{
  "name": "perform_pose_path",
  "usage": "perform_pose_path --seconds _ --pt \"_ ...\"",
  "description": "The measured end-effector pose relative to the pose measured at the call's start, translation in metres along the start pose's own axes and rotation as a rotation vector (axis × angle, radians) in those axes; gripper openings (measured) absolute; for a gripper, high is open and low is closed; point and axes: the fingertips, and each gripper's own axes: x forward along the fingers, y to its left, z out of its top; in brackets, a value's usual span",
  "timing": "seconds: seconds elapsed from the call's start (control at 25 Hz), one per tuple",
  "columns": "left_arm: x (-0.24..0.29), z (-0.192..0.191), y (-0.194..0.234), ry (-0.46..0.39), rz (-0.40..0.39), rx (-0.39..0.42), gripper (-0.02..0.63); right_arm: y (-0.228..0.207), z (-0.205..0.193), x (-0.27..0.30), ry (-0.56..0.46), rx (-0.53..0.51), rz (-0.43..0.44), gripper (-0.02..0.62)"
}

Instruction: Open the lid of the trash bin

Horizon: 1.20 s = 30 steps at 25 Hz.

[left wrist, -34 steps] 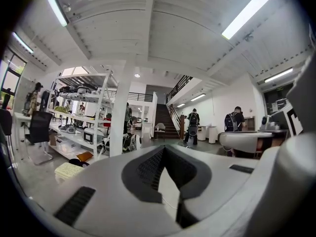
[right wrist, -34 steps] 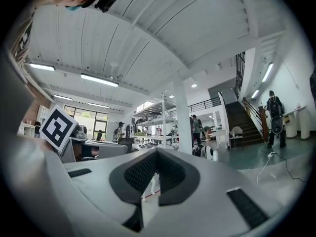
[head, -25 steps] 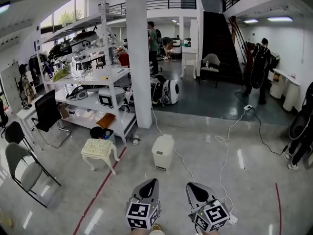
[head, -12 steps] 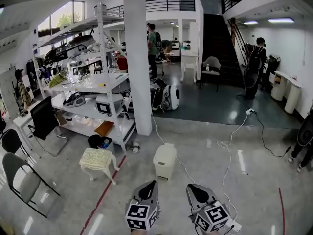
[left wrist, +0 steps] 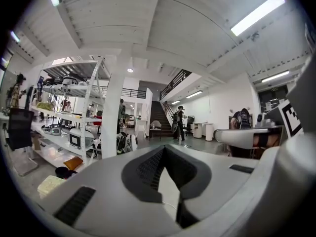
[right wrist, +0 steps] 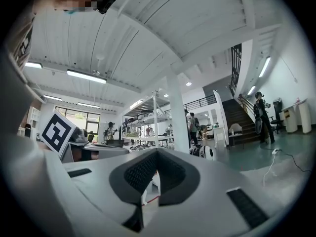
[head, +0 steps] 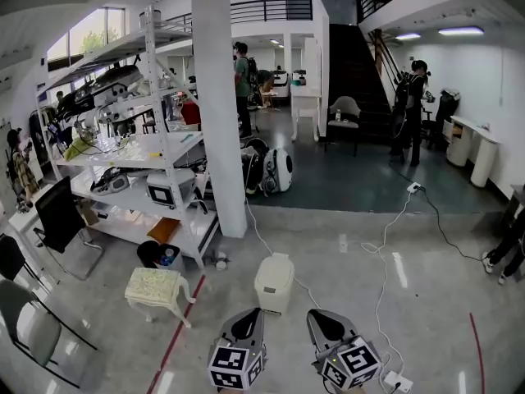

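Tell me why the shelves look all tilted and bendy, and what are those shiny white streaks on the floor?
Head view: the wide lens bows the shelves near the edge, and the glossy floor probably mirrors the ceiling lights as streaks. Left gripper view and right gripper view: the bending is stronger, the corners go black, and the close grey jaws look slightly soft.

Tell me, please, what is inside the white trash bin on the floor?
Its inside cannot be seen: the lid of the trash bin is shut and covers it. Only the white outside shows, and nothing lies on the lid.
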Motion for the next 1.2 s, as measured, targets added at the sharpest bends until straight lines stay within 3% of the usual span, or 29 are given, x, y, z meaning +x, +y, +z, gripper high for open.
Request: perform_pose_path --seconds 0.36,1.2 --pt "0.038 -0.003 0.028 -0.005 -0.022 -0.030 -0.011 -0.024 -0.011 0.034 0.042 -0.010 -0.048 0.015" --pt "0.140 -0.001 0.093 0.007 0.017 -0.009 -0.011 -0.090 -0.015 0.155 0.039 -0.017 0.005 0.015"
